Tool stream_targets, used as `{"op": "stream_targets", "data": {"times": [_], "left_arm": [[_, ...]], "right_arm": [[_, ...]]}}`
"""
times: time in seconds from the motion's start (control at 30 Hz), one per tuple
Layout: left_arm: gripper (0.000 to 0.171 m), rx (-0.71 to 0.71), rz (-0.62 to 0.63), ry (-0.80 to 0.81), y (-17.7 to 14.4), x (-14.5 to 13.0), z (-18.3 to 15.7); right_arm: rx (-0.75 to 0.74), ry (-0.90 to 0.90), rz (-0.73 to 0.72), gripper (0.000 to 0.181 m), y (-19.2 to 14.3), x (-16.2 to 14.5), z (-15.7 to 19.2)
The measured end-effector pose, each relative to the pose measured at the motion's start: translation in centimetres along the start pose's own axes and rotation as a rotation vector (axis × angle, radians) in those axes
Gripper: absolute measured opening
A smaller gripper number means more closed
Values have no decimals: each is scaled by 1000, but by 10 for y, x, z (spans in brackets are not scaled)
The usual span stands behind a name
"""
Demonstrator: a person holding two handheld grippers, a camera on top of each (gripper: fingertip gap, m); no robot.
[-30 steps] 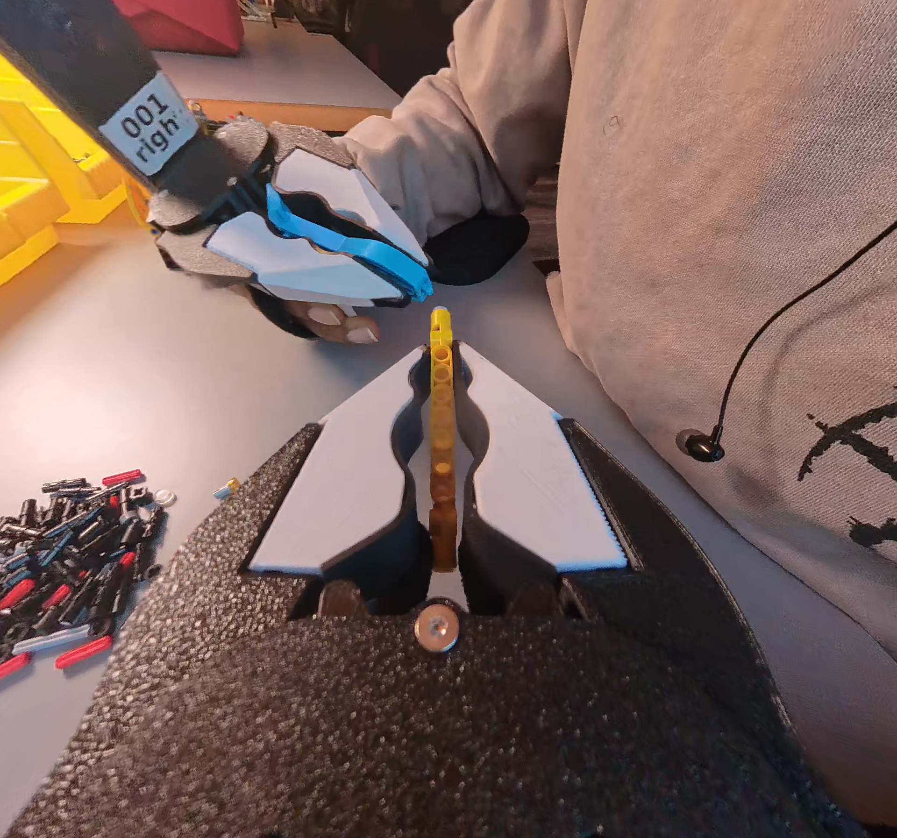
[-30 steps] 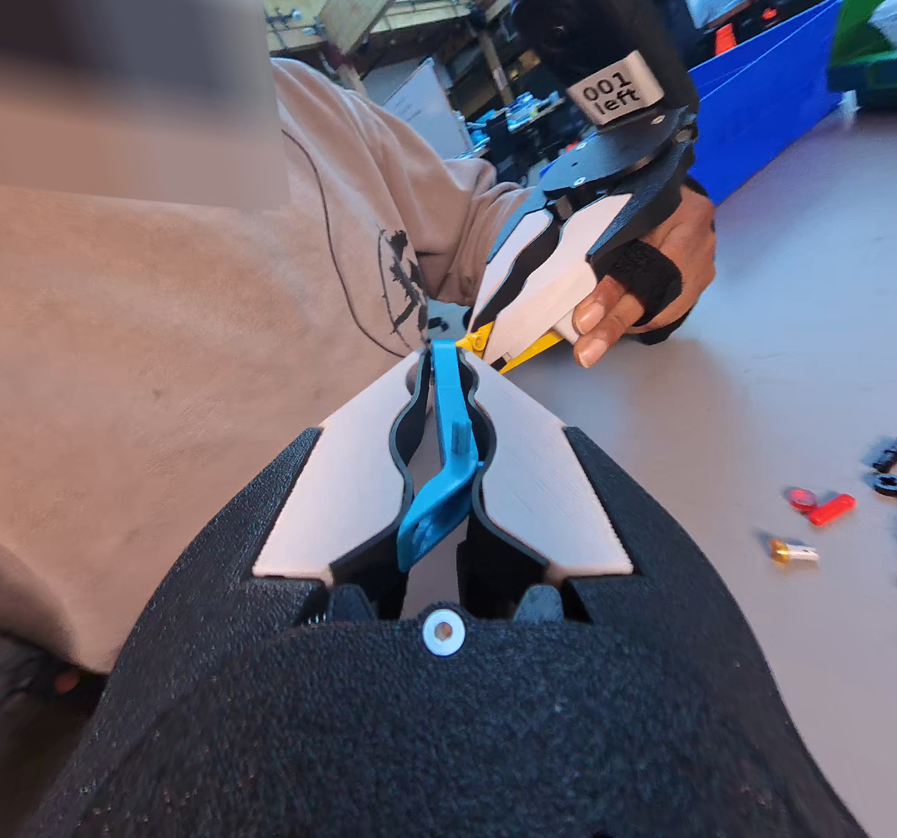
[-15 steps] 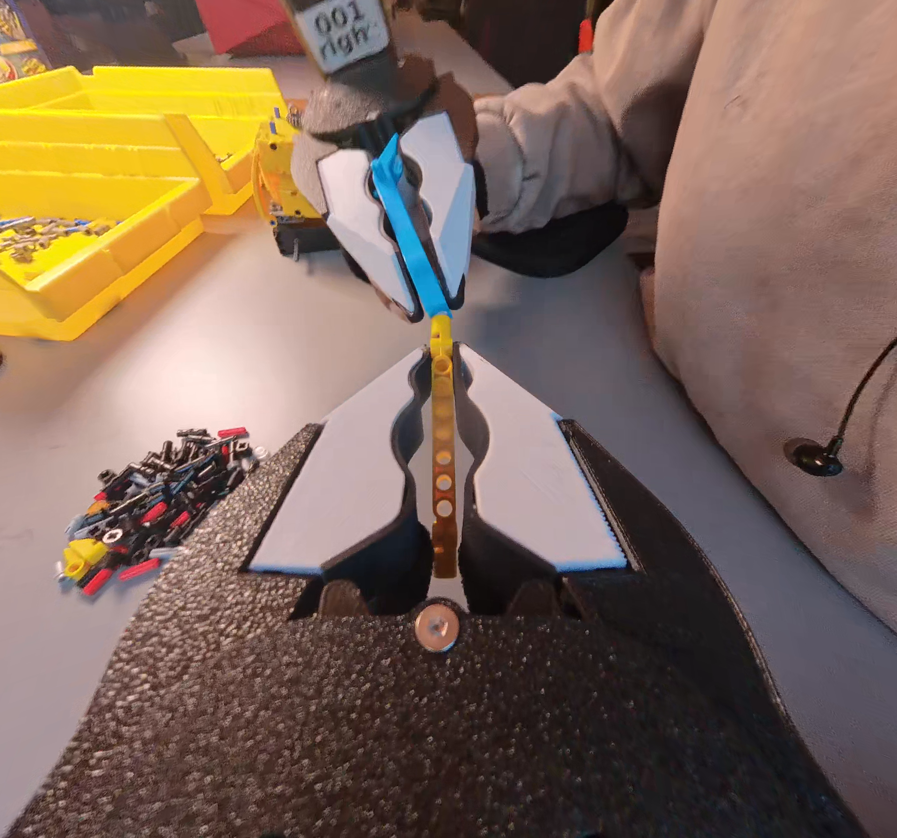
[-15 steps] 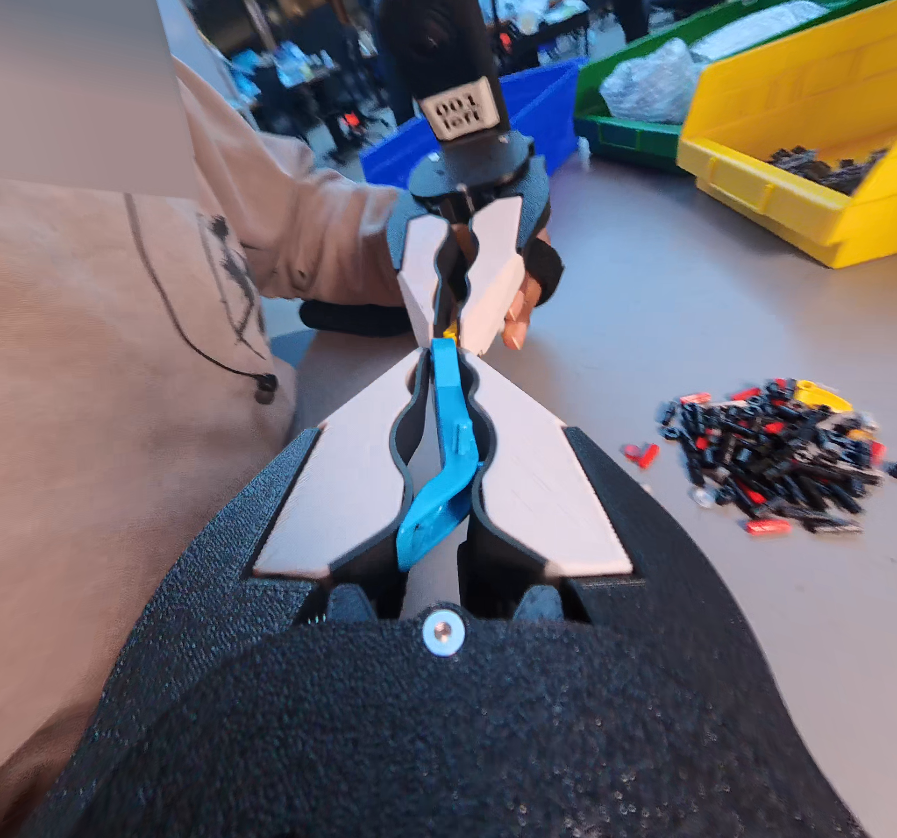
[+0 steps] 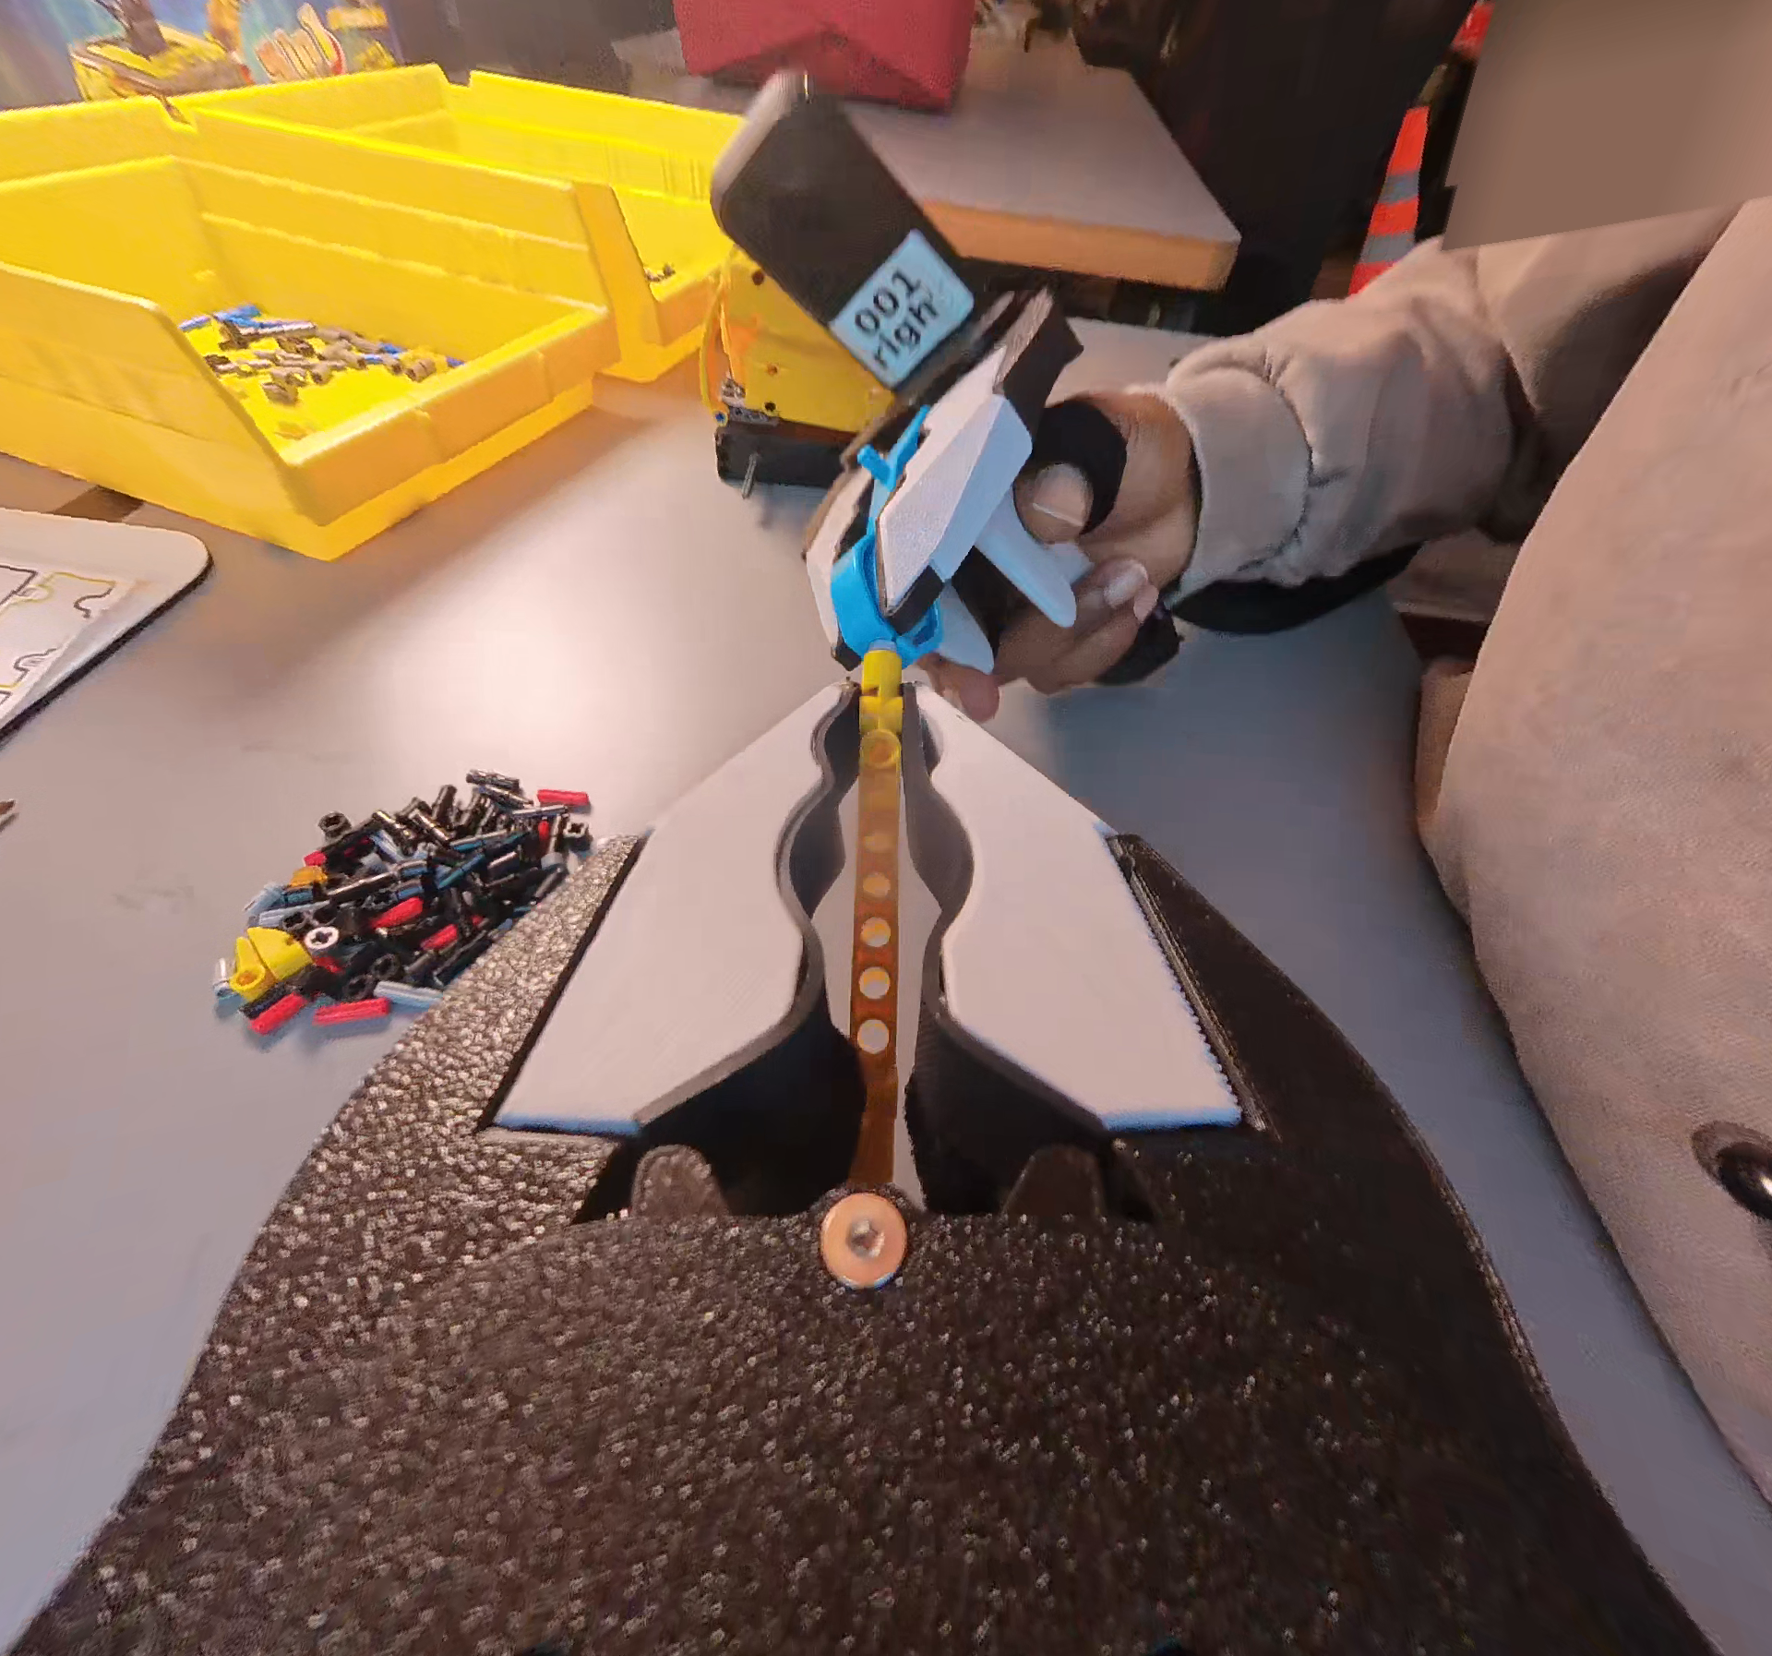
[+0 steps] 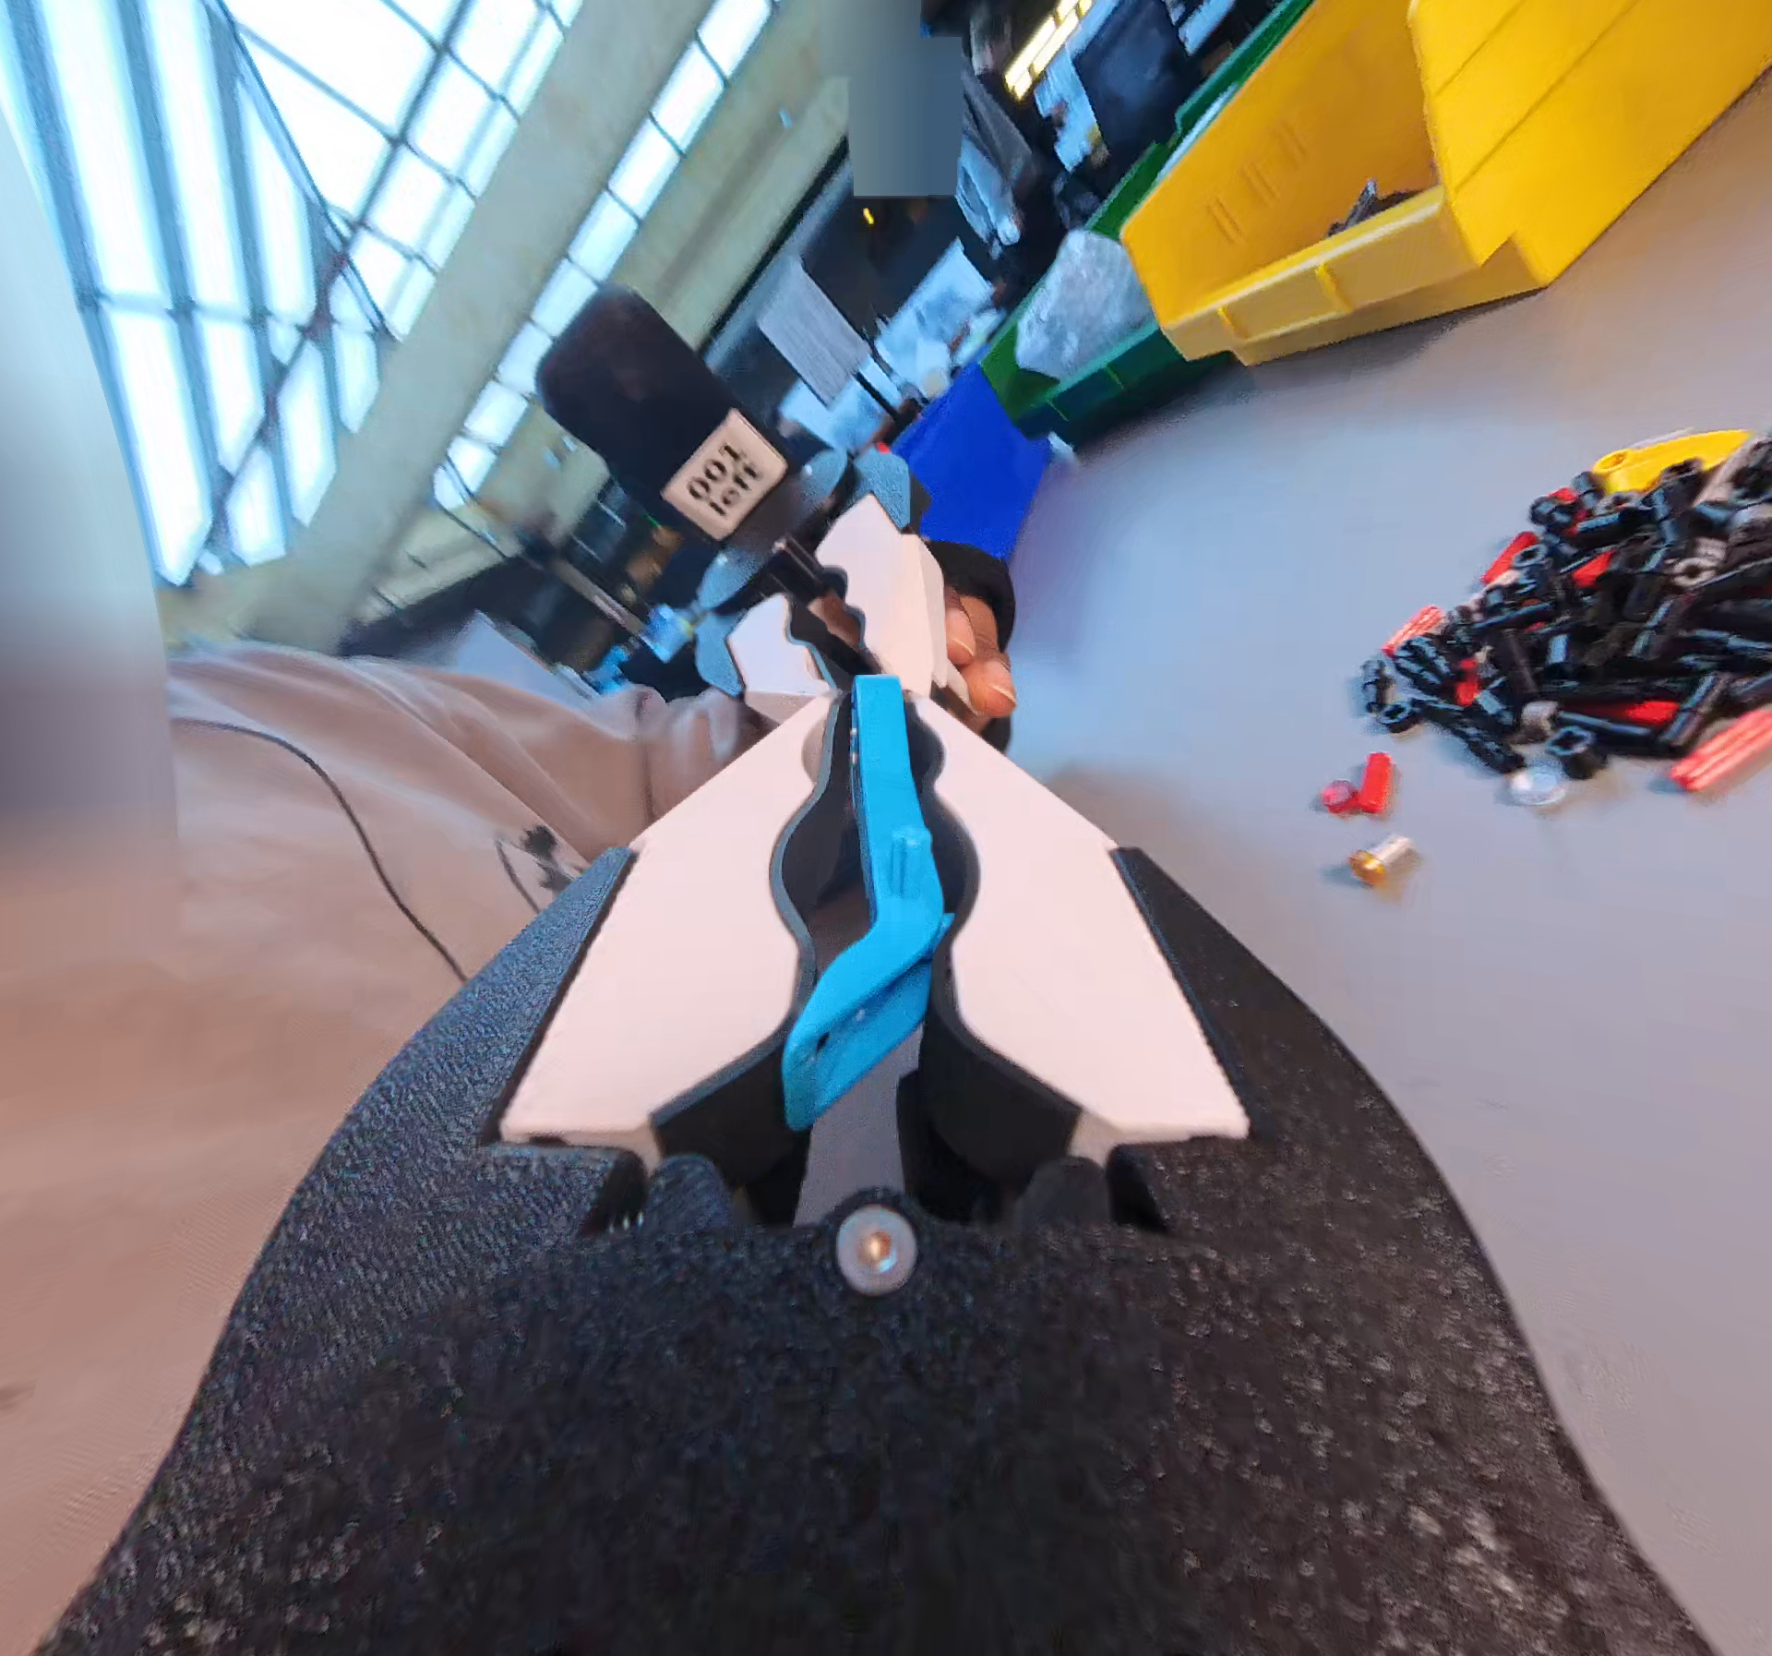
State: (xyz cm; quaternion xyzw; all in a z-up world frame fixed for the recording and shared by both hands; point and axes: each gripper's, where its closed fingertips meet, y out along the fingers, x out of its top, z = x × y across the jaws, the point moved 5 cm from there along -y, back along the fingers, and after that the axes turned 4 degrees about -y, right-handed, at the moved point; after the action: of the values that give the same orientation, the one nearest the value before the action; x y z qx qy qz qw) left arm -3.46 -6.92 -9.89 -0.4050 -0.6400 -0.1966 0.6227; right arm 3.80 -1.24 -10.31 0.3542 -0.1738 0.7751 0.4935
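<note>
My left gripper (image 5: pixel 877 699) is shut on a long yellow beam with holes (image 5: pixel 874 900), held edge-up along the fingers, its tip sticking out in front. My right gripper (image 6: pixel 877 699) is shut on a bent blue plastic piece (image 6: pixel 877 919). In the left wrist view the right gripper (image 5: pixel 887 627) is tilted and comes in from above right, and the blue piece (image 5: pixel 863 598) touches the yellow beam's tip (image 5: pixel 880 670). In the right wrist view the left gripper (image 6: pixel 863 613) sits just beyond the blue piece's tip. Both are held above the grey table (image 5: pixel 537 651).
A pile of small black, red and blue pins (image 5: pixel 403 891) lies on the table at left; it also shows in the right wrist view (image 6: pixel 1611 622). Yellow bins (image 5: pixel 288 344) stand behind, with a yellow and black block model (image 5: pixel 777 382). The person's beige sleeve (image 5: pixel 1342 421) is at right.
The right gripper has rolled to a tilt and swung rightward while its blue piece stays against the yellow beam's tip. Both grippers stay shut on their parts.
</note>
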Motion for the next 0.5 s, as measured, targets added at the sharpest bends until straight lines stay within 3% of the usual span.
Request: {"op": "stream_targets", "data": {"times": [0.27,0.5], "left_arm": [[6,-66,-191,-108,-6,22,-3],[6,-159,-291,-174,-10,31,-9]], "right_arm": [[223,236,-254,8,1,8,10],[342,254,-328,8,4,11,20]]}}
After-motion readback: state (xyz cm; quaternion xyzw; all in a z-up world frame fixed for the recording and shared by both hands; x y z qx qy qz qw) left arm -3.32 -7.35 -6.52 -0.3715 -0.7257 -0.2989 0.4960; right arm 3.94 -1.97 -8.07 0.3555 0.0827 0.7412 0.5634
